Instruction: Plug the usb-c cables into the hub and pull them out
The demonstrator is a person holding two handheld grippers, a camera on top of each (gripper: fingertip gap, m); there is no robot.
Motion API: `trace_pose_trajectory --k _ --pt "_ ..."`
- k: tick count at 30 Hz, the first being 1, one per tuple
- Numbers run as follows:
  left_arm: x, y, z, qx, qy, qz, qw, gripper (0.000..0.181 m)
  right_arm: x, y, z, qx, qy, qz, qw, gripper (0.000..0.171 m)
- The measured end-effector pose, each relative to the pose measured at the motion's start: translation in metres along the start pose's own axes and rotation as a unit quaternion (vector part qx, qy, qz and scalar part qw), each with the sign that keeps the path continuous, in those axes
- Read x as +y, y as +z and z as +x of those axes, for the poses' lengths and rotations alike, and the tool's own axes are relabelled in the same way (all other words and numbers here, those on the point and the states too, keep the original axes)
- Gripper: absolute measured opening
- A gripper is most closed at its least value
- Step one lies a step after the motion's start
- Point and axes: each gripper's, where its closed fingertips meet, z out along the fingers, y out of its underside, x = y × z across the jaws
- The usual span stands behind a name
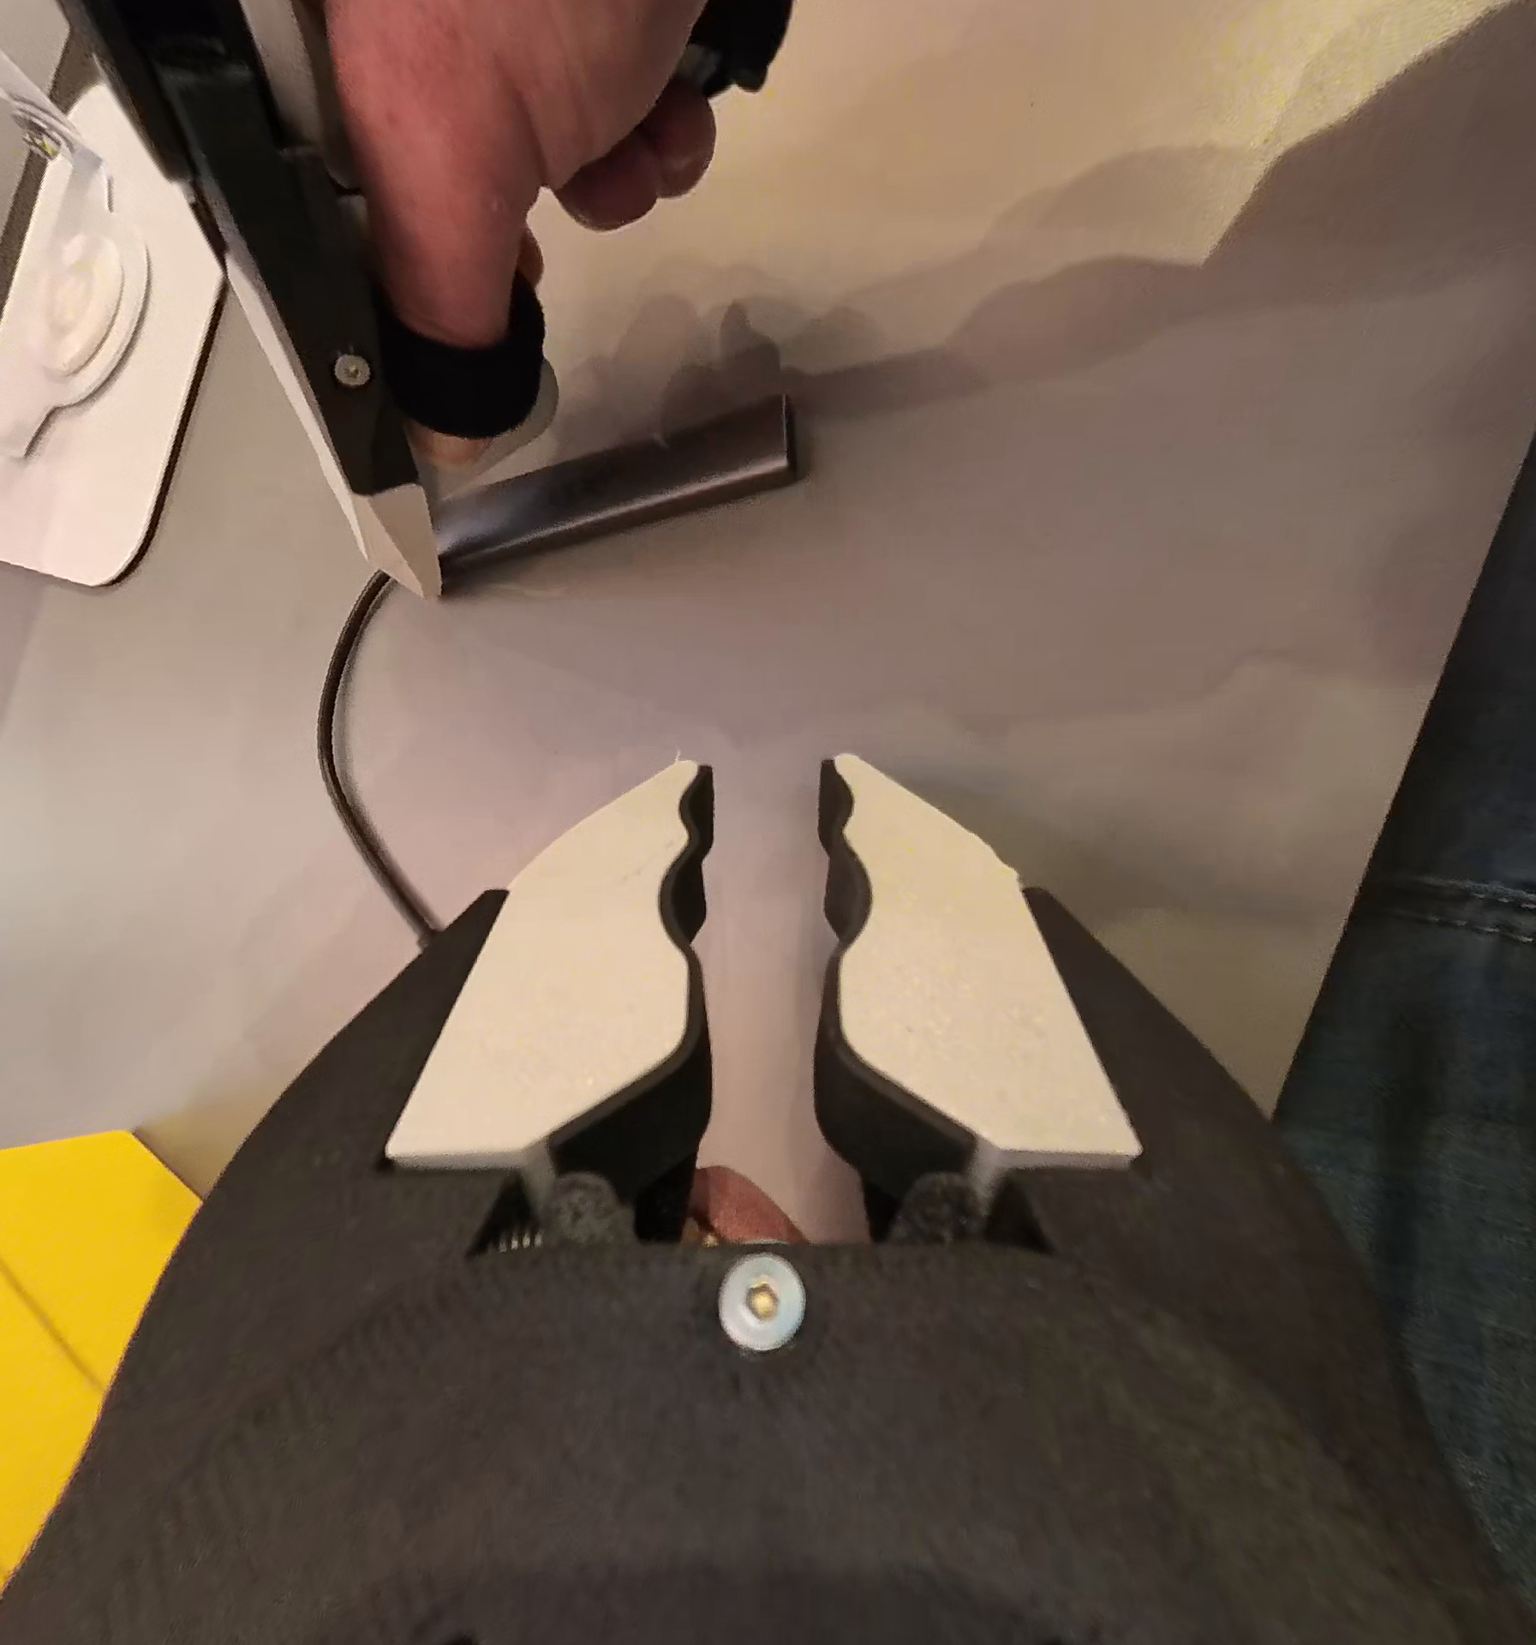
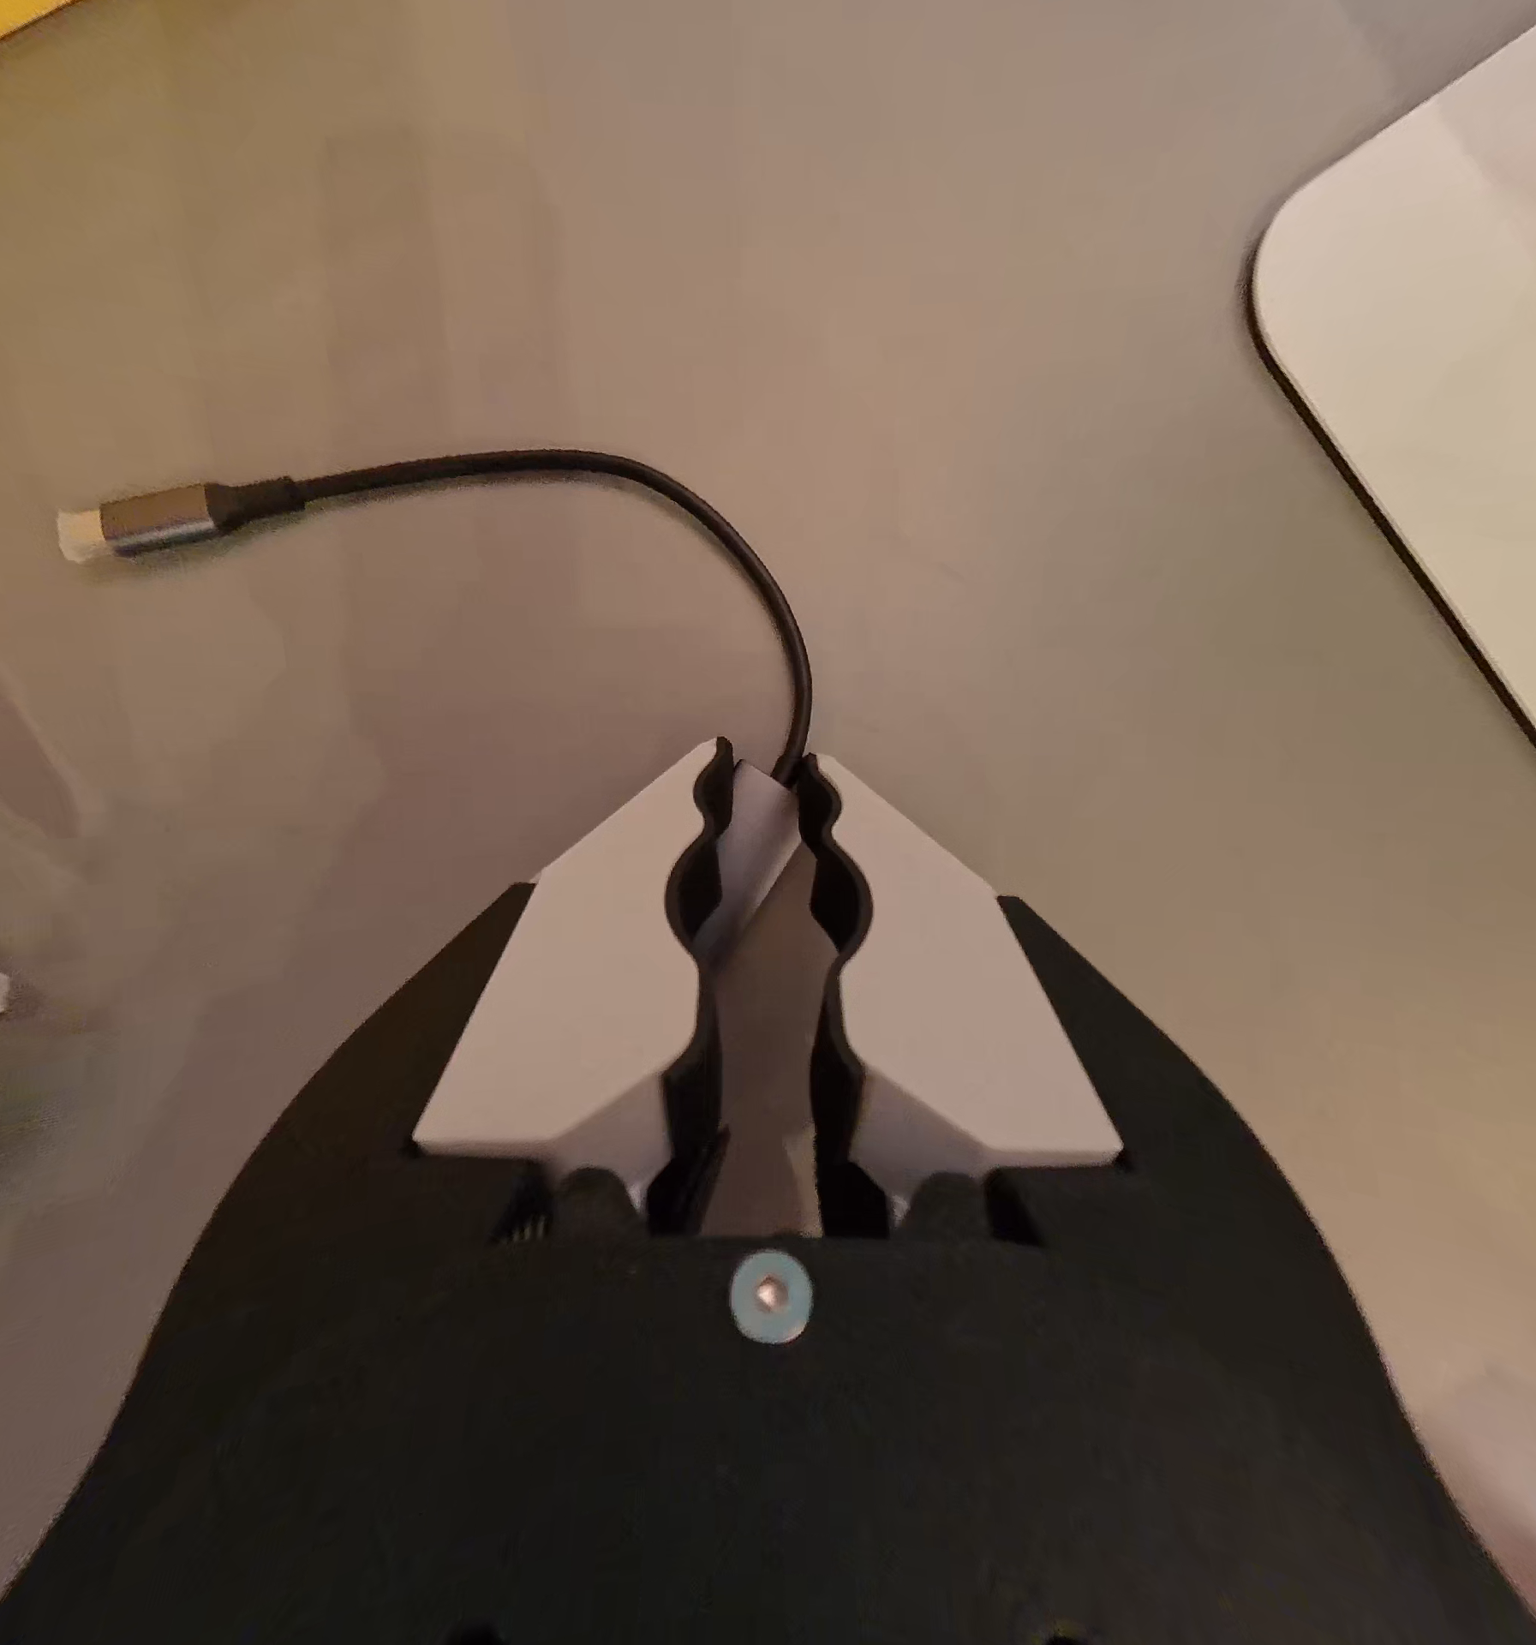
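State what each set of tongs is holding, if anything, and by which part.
The right tongs grip the hub at its cable end. The left tongs are open and hold nothing.

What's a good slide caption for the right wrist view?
Right gripper clamps the hub while its black cable curls left to a loose plug on the grey table.

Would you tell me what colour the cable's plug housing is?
Metallic grey plug housing with a black cable; clearest in the right wrist view.

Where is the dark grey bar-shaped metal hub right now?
In the left wrist view, the dark grey hub lies on the grey table ahead, its left end clamped by the right gripper.
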Motion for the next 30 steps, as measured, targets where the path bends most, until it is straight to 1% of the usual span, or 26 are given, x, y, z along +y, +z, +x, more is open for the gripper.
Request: trace_pose_trajectory --k 5,11,18,19,22,25,30 --pt "0.0 0.0 0.0 -0.002 0.0 0.004 1.0 0.022 0.0 -0.011 0.003 0.001 -0.015 0.021 1.0 0.011" --pt "-0.001 0.003 0.004 -0.001 0.009 0.007 1.0 0.022 -0.003 -0.042 0.018 0.009 0.008 0.064 0.998 0.011" --pt "-0.002 0.004 0.006 -0.001 0.011 0.009 1.0 0.022 -0.012 -0.1 0.046 0.043 0.023 0.121 0.991 0.009" --pt "-0.002 0.005 0.006 -0.002 0.012 0.009 1.0 0.022 -0.014 -0.112 0.051 0.051 0.025 0.133 0.99 0.001" --pt "-0.002 0.005 0.006 -0.004 0.012 0.011 1.0 0.022 -0.017 -0.143 0.065 0.079 0.025 0.158 0.984 0.002" --pt "-0.001 0.006 0.006 -0.004 0.01 0.011 1.0 0.022 -0.011 -0.165 0.078 0.106 0.01 0.151 0.983 0.001" --pt "0.0 0.007 0.008 -0.004 0.012 0.009 1.0 0.022 -0.004 -0.205 0.098 0.133 0.015 0.17 0.976 0.002"
